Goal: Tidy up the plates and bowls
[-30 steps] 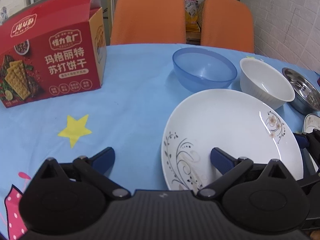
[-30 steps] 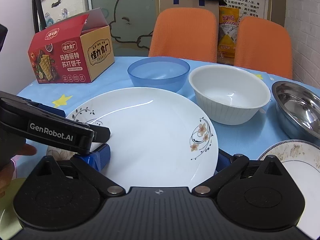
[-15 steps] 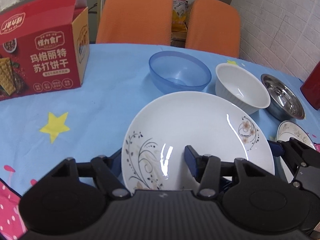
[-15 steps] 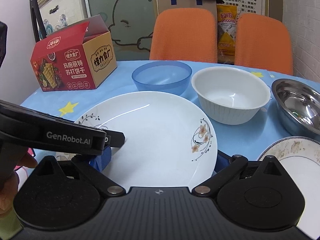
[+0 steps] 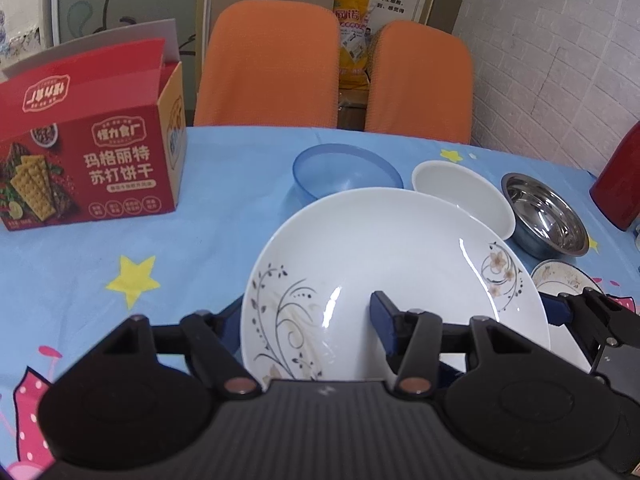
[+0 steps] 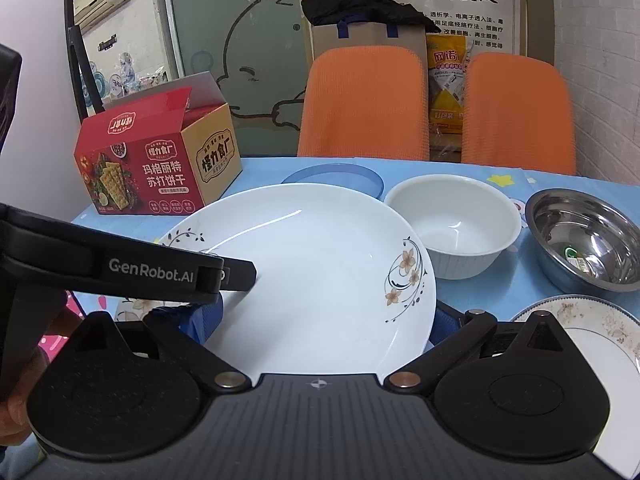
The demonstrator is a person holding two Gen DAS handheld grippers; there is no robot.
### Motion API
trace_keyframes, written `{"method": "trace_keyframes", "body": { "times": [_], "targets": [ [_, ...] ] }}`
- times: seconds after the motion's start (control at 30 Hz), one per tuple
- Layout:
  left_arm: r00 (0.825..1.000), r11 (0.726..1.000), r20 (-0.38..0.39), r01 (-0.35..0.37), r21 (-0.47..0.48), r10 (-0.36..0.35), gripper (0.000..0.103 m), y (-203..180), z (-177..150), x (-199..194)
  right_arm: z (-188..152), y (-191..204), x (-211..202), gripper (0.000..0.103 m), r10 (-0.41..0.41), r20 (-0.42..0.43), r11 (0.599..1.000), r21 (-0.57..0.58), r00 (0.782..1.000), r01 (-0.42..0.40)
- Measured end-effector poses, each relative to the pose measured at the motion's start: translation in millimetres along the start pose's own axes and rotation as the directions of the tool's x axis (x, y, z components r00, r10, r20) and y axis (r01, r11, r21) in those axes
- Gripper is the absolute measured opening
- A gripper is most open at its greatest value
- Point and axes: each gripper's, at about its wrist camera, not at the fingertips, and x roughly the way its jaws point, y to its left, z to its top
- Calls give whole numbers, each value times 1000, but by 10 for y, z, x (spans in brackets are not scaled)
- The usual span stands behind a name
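Since a second ago the left gripper has closed from wide open onto the near-left rim of the white plate. The right gripper straddles the plate's right side, pads at both rims, apparently gripping. The plate now covers part of the blue plastic bowl. The left gripper reads "GenRobot.AI". The plate is glossy, round, with floral print. A white bowl and a steel bowl sit toward the table's right edge.

white plate: black vine scrolls, tan flowers | bowls: translucent blue bowl, white bowl, silver steel bowl | counter: light blue cloth, yellow stars | red cracker box | orange chairs
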Motion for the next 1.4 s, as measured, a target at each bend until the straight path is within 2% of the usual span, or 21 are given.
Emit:
{"method": "trace_keyframes", "body": {
  "times": [0.27, 0.43, 0.7, 0.87, 0.93, 1.1, 1.2, 1.3, 1.4],
  "targets": [
    [999, 1000, 42, 12, 2, -12, 53, -44, -220, -443, -97, 188, -396, 90, -4, 30, 1000, 2, 1000, 4],
    [999, 1000, 53, 6, 2, -6, 57, -66, -445, -692, -230, 348, -665, 90, 0, 45, 1000, -2, 999, 0],
    [1000, 1000, 21, 8, -28, -7, 58, -33, -1022, -883, -686, 573, -958, 90, 2, 21, 1000, 23, 1000, -3],
    [1000, 1000, 15, -22, -22, 22, 59, -38, -1297, -920, -950, 677, -1002, 90, -6, -7, 1000, 21, 1000, 7],
    [999, 999, 13, -29, -28, 29, 59, -12, -1342, -906, -998, 692, -976, 90, 0, -18, 1000, 17, 1000, 0],
    [1000, 998, 13, 9, -55, -8, 64, 54, -1392, -852, -1042, 717, -935, 90, -13, -16, 1000, -22, 1000, 13],
    [998, 999, 64, 8, -43, -5, 71, 31, -1376, -918, -1047, 689, -911, 89, -35, -28, 999, -20, 999, 35],
    [995, 999, 104, -2, -40, 6, 71, 20, -1336, -1009, -1055, 713, -949, 89, -59, 7, 997, -56, 998, 59],
    [994, 999, 111, -12, -38, 16, 71, 15, -1291, -1059, -1000, 669, -1042, 89, -55, 63, 998, -30, 997, 57]
  ]
}}
